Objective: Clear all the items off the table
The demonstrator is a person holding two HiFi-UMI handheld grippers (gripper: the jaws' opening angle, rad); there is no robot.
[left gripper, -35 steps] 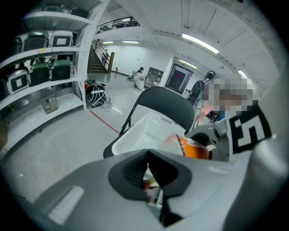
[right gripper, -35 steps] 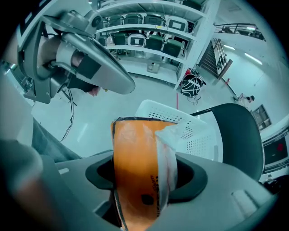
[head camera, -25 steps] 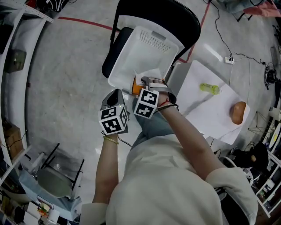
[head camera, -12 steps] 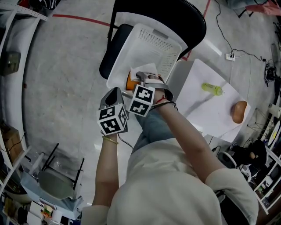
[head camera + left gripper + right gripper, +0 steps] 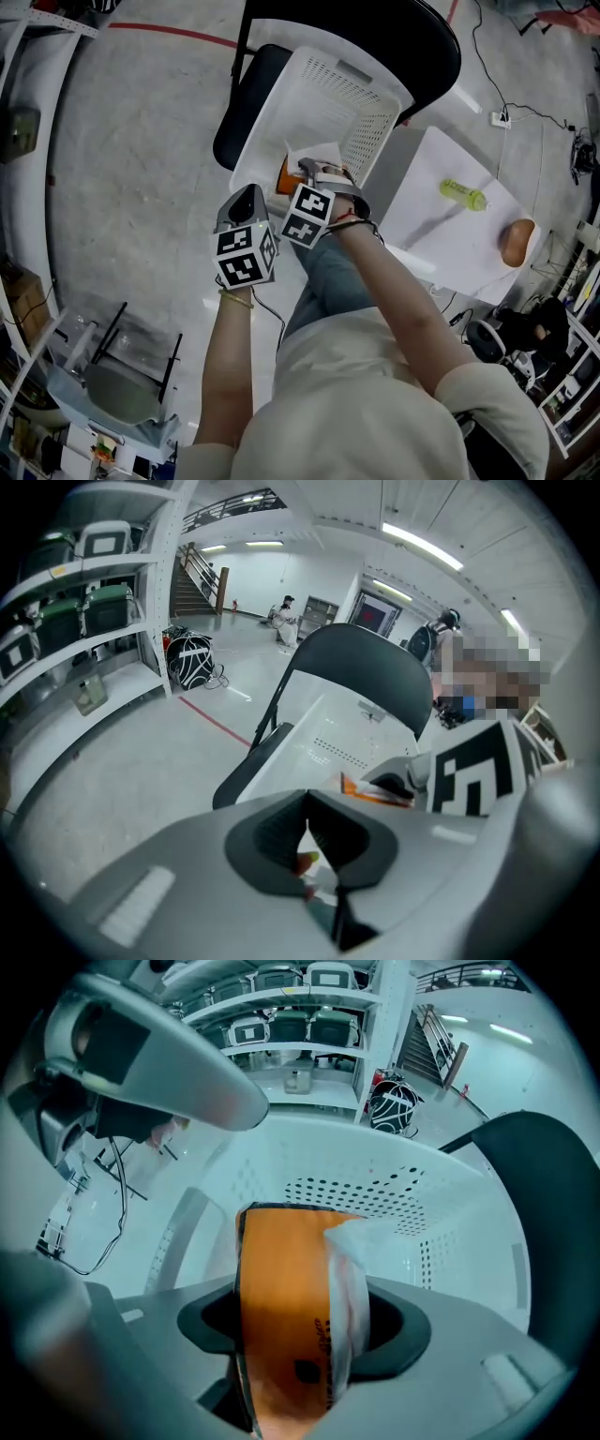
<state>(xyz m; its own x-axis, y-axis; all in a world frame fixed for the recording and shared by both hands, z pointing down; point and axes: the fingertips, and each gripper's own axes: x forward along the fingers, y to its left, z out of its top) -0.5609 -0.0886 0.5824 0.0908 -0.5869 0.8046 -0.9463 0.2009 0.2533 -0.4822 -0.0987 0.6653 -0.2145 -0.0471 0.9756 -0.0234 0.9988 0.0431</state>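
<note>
My right gripper (image 5: 300, 1327) is shut on an orange packet with clear wrap (image 5: 281, 1335), held upright between the pads. It hangs inside the near corner of a white perforated basket (image 5: 323, 103) that sits on a black chair (image 5: 422, 37). From the head view the packet (image 5: 286, 176) shows as an orange edge just past the right gripper (image 5: 302, 174). My left gripper (image 5: 246, 202) stays just left of it, outside the basket's near rim, with its jaws (image 5: 307, 841) shut and holding nothing.
A white table (image 5: 441, 244) stands to the right with a green bottle (image 5: 464, 194) and a brown rounded item (image 5: 515, 243) on it. Grey floor lies to the left. Shelving (image 5: 300, 1016) stands beyond the basket.
Both grippers have sunk a little. The right one has carried the orange packet lower into the basket's near corner. The left one followed beside it.
</note>
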